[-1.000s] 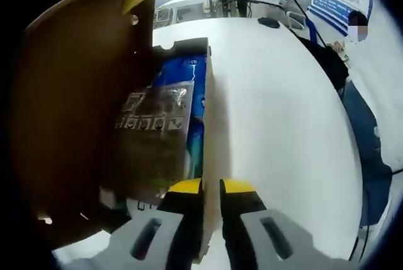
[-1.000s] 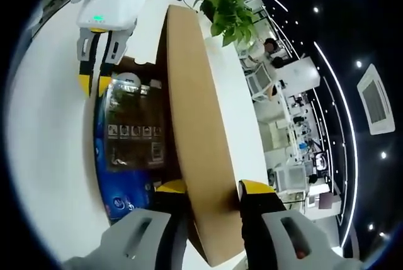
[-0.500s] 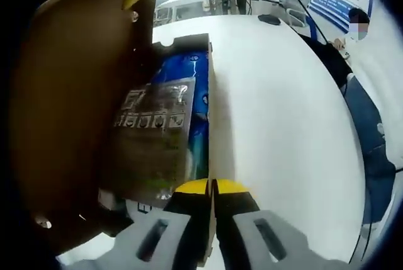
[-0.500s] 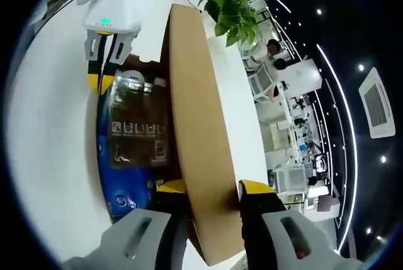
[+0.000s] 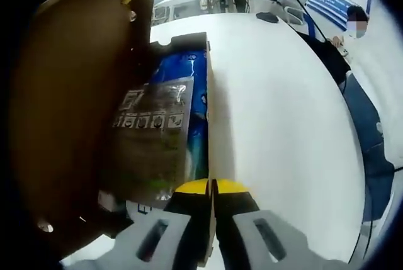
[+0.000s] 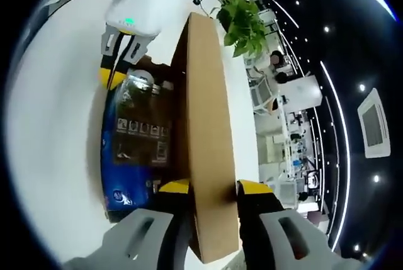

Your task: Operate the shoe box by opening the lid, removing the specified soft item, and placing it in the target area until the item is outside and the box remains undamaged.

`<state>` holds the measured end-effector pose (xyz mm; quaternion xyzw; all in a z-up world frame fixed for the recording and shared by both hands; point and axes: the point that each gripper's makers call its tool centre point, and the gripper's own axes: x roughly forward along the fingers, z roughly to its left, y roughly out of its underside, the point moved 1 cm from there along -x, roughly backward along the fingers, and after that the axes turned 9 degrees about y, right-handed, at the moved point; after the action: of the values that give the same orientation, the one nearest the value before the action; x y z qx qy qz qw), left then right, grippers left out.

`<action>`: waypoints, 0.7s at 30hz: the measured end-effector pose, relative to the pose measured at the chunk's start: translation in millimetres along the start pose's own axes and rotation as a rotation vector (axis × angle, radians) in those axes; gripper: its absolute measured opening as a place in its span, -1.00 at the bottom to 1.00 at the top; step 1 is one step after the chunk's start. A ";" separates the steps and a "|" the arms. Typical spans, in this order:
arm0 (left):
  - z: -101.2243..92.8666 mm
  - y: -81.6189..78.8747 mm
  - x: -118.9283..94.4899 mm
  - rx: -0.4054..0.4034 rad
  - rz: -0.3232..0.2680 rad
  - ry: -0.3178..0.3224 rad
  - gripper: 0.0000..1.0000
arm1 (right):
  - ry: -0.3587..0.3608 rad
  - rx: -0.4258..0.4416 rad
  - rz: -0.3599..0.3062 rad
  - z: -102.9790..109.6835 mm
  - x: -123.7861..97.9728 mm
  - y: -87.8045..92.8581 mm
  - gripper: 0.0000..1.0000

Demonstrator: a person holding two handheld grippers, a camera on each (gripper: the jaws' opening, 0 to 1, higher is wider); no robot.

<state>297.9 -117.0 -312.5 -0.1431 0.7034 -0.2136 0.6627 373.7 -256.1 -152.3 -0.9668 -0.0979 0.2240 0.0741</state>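
Shoe box held open on the white bench by two hand-held grippers.

The left hand-held gripper has its yellow-tipped jaws pressed together on the thin cardboard side wall of the box. The right hand-held gripper pinches the edge of the raised brown lid, which stands upright. A glossy plastic-wrapped item, blue beneath, lies inside the box, its long axis running along the box's length, away from both cameras.

Left gripper view looks close along the box wall; right gripper view faces back from the opposite end — both share the blue pack inside.
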 end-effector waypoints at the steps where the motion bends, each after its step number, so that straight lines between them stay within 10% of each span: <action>1: 0.0 0.0 -0.2 0.001 0.000 0.001 -0.98 | -0.003 -0.005 0.001 1.4 1.7 0.9 -0.50; 21: -0.4 0.0 0.2 0.002 -0.003 0.005 -0.98 | 0.033 -0.012 0.012 -16.7 6.7 -0.4 -0.57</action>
<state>297.5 -117.1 -312.6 -0.1431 0.7047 -0.2155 0.6606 387.0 -255.8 -140.3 -0.9714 -0.0921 0.2079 0.0685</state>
